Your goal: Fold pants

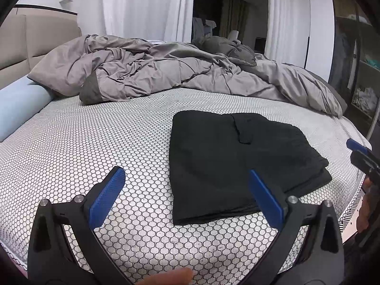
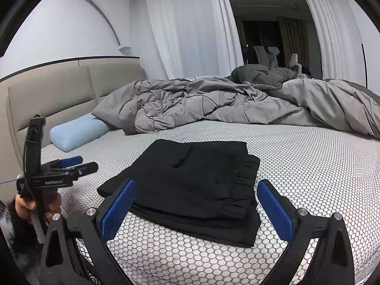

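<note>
Left wrist view: left gripper [image 1: 187, 196] is hovering over the bed [image 1: 95, 147], jaws spread wide and holding nothing. Black pants [image 1: 228, 161] are lying folded in a flat stack, ahead of the jaws and toward the right one, whose blue pad is overlapping the near edge in the picture; contact cannot be told. Grey duvet [image 1: 166, 71] is lying bunched far beyond the jaws, probably pushed back to leave folding room. Blue bolster [image 1: 21, 106] is resting well left of them.

Right wrist view: right gripper [image 2: 197, 209] is hovering with jaws wide apart, empty. Pants are sitting directly ahead, between the two pads, layered edges facing the right jaw. Folding looks finished, which likely explains both idle grips.
</note>
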